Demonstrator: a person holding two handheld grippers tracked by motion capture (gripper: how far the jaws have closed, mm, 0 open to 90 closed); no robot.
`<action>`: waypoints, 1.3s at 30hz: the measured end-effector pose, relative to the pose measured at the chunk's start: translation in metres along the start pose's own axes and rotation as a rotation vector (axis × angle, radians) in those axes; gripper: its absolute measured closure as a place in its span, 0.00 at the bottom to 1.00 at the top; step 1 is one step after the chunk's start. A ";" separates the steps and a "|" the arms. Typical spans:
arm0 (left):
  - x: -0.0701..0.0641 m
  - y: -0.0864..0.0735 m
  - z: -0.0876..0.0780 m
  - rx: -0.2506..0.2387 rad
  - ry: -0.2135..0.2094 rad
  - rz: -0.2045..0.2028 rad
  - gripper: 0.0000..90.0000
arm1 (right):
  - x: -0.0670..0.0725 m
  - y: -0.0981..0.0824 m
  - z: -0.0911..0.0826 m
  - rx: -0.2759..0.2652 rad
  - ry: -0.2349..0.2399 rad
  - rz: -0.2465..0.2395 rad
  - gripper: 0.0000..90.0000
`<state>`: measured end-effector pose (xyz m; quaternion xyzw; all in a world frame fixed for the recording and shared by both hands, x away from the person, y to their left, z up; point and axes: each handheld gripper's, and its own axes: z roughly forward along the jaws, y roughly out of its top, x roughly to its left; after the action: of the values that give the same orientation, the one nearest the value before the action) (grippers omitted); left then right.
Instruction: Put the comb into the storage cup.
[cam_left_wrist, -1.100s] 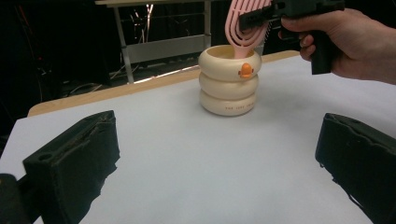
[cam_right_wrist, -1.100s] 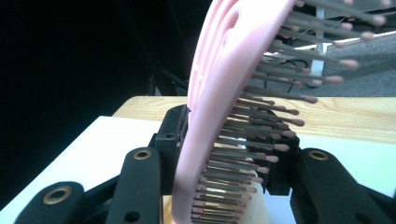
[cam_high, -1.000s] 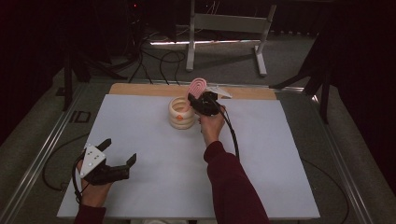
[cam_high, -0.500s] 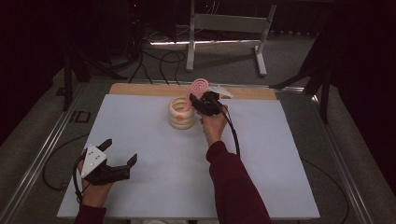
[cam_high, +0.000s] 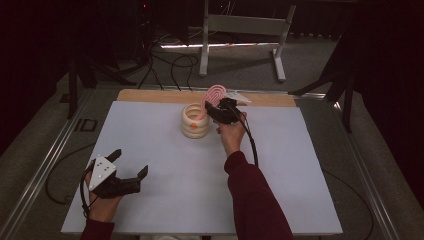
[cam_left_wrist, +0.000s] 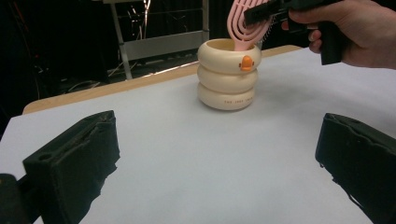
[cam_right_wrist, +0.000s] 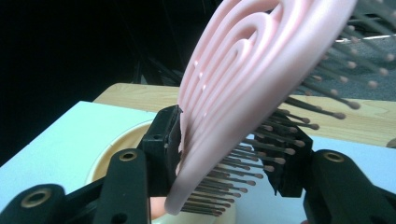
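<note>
While opening, the right gripper (cam_right_wrist: 229, 177) seemingly brackets the hairbrush (cam_right_wrist: 252, 79).

Dark red long sleeve (cam_high: 255, 195) on right arm. Black two-jaw right gripper (cam_high: 216, 111), black cable trailing at 5 o'clock. Black two-jaw left gripper (cam_high: 131, 165), grey three-cornered top plate, brass-coloured pivot screws.

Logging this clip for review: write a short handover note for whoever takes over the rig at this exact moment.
Right gripper: jaws just been opening, pink hairbrush between them, the left pad touching its back, bristles facing the other.
Left gripper: open, empty, near the mat's front left.
Brush handle is down inside the cream ringed cup; head sticks up, leaning.
Done: brush placed in cup.
Left: finish release, withdraw the right gripper.
</note>
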<state>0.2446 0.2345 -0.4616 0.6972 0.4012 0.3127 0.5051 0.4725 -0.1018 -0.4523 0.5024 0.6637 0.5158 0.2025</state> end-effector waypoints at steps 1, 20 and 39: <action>0.000 0.000 0.000 0.002 0.000 0.001 0.00 | -0.001 0.000 0.000 0.002 0.000 -0.001 0.56; -0.002 0.000 0.002 0.007 -0.002 0.007 0.00 | -0.010 0.004 -0.011 0.054 -0.006 -0.034 0.32; -0.003 -0.001 0.003 0.011 -0.006 0.011 0.00 | -0.014 0.008 -0.023 0.075 0.029 -0.082 0.15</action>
<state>0.2457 0.2305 -0.4633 0.7032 0.3975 0.3110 0.5008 0.4640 -0.1256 -0.4401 0.4745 0.7056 0.4890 0.1948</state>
